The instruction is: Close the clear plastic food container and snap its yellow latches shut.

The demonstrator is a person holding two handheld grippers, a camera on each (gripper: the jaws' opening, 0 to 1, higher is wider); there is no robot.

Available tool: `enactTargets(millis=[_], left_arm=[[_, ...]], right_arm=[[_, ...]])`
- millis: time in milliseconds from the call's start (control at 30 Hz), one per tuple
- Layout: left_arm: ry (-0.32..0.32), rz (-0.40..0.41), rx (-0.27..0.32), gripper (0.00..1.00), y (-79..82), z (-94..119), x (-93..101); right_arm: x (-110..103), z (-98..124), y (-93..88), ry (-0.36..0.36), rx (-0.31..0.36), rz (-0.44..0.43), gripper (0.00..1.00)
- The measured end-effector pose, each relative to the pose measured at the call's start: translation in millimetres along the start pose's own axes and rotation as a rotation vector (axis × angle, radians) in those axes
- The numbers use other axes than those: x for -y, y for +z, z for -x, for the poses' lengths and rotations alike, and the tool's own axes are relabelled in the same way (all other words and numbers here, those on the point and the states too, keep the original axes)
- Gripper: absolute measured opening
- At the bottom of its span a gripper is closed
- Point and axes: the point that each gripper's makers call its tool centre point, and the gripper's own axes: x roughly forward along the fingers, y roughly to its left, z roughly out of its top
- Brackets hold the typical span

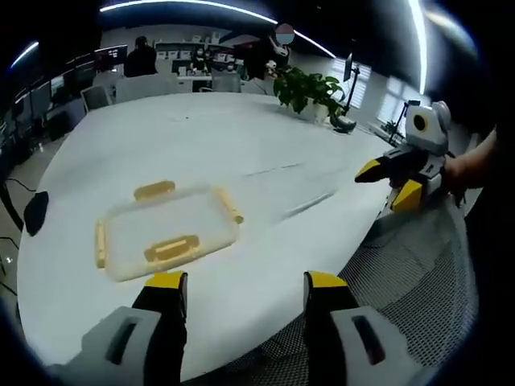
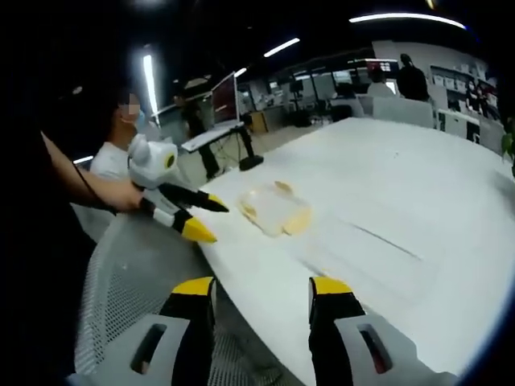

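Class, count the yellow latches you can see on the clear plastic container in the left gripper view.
4. On the container: the far-side latch, the near-side latch, the left-end latch and the right-end latch. None looks hidden.

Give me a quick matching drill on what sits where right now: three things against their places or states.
Things:
1. clear plastic food container with yellow latches
2. leafy green potted plant
3. left tool

Places or states:
A. at the far edge of the white table
B. open, holding nothing, at the table's near edge
C. lying on the table just beyond the left tool

Pairs: 1-C, 2-A, 3-B
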Motion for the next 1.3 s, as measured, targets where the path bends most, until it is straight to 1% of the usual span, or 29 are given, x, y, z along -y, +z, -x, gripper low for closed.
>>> enactTargets(millis=[67,133,200,300,367,433,567,600,667,800,867,967,1033,1200,1300], left_arm=[[-0.011,0.015,0.026,0.58,5.5,3.4,-0.3],[-0.006,0.026,0.054,0.58,10.5,7.4,-3.3],[0.007,0.042,0.076,0.57,15.3,10.7,-6.5],[0.011,0.059,0.090,0.57,18.8,11.8,-9.1],[0.013,0.064,0.091,0.57,20.7,11.6,-9.7],[0.014,0.061,0.098,0.57,25.3,12.6,-9.4],[0.003,0.055,0.128,0.57,36.8,14.8,-9.2],[-0.003,0.061,0.135,0.57,39.3,15.2,-9.3],[-0.005,0.059,0.144,0.57,41.5,15.5,-9.4],[-0.017,0.057,0.146,0.57,42.2,15.9,-9.6],[-0.028,0.058,0.149,0.57,42.0,16.8,-8.8],[-0.046,0.052,0.146,0.57,39.5,17.6,-7.5],[-0.057,0.050,0.144,0.57,38.1,18.7,-7.3],[-0.088,0.070,0.143,0.57,36.4,23.4,-8.7],[-0.104,0.049,0.134,0.56,34.9,25.7,-9.6]], right_arm=[[-2.5,1.1,7.9,0.004,0.029,0.014,0.45],[-3.7,1.8,13.9,0.009,0.049,0.008,0.46],[-2.7,3.1,23.0,0.009,0.098,0.011,0.46],[0.0,6.4,32.6,0.006,0.130,0.005,0.47],[2.3,6.4,35.5,0.000,0.136,-0.003,0.47],[3.9,6.4,41.0,-0.004,0.160,-0.009,0.46],[-1.0,2.7,48.0,-0.008,0.176,0.006,0.46],[-3.7,1.5,49.4,-0.004,0.180,0.006,0.48],[-8.3,-0.6,53.4,0.006,0.207,-0.004,0.54],[-12.1,-2.1,58.3,0.005,0.227,-0.014,0.52],[-12.5,-3.1,61.4,0.004,0.242,-0.022,0.53],[-9.8,-5.3,65.3,-0.014,0.252,-0.059,0.53],[-9.6,-6.1,68.7,-0.022,0.265,-0.069,0.52],[-9.4,-12.0,71.7,-0.051,0.261,-0.090,0.51],[-9.7,-16.4,74.8,-0.063,0.262,-0.095,0.51]])
